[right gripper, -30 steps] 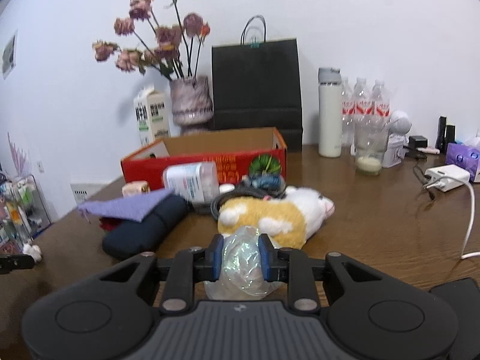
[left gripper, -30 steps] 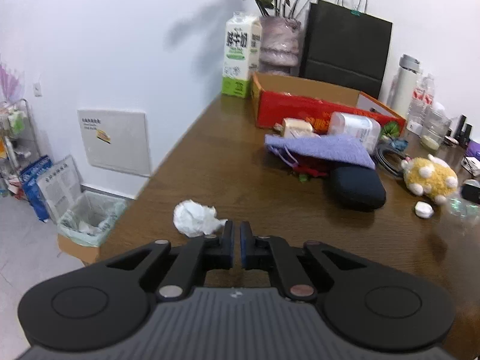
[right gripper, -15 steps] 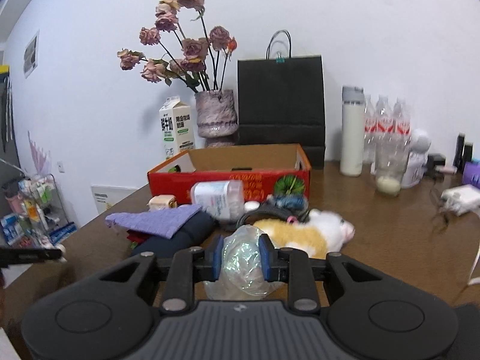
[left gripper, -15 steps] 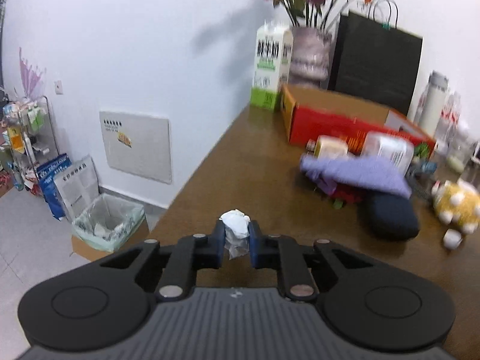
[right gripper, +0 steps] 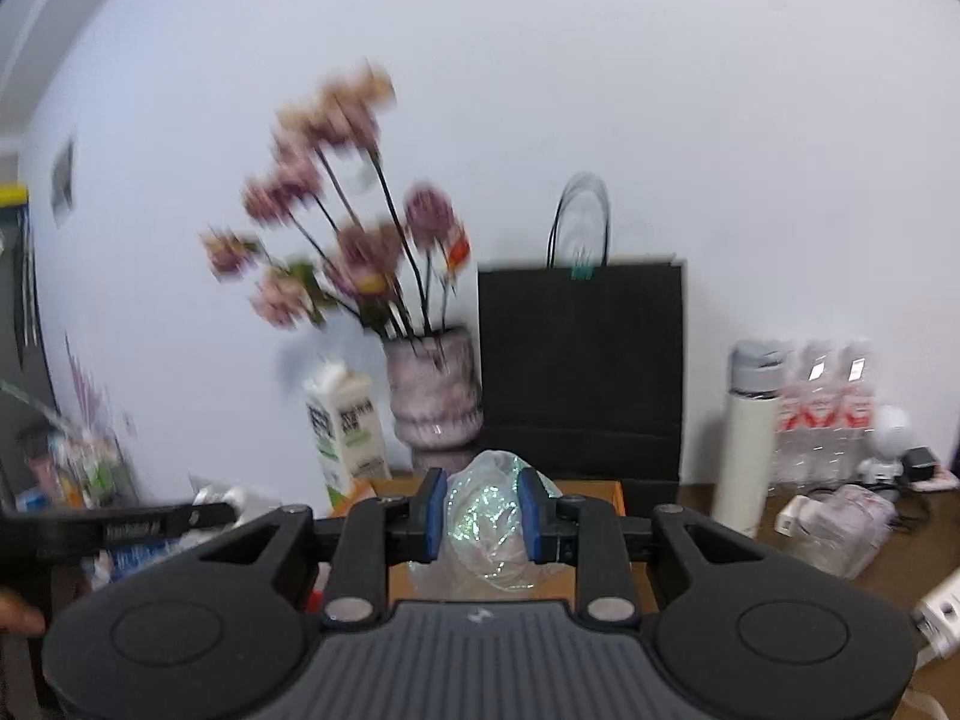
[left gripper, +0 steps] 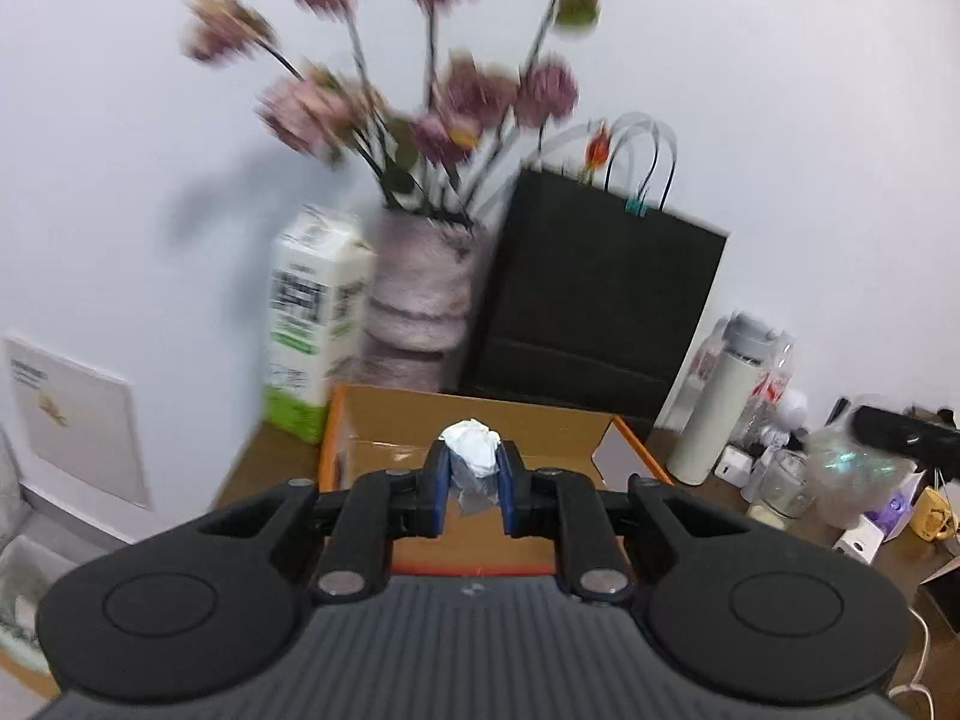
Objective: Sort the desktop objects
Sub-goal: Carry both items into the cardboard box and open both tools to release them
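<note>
Above cardboard box [left gripper: 474, 420]: crumpled tissue [left gripper: 472, 445]

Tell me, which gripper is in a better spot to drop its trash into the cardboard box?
Probably the left gripper. It pinches the white paper wad with the open cardboard box directly ahead and filling its view. The right gripper, clamping the crumpled plastic wrap, sees only a strip of the box.
</note>
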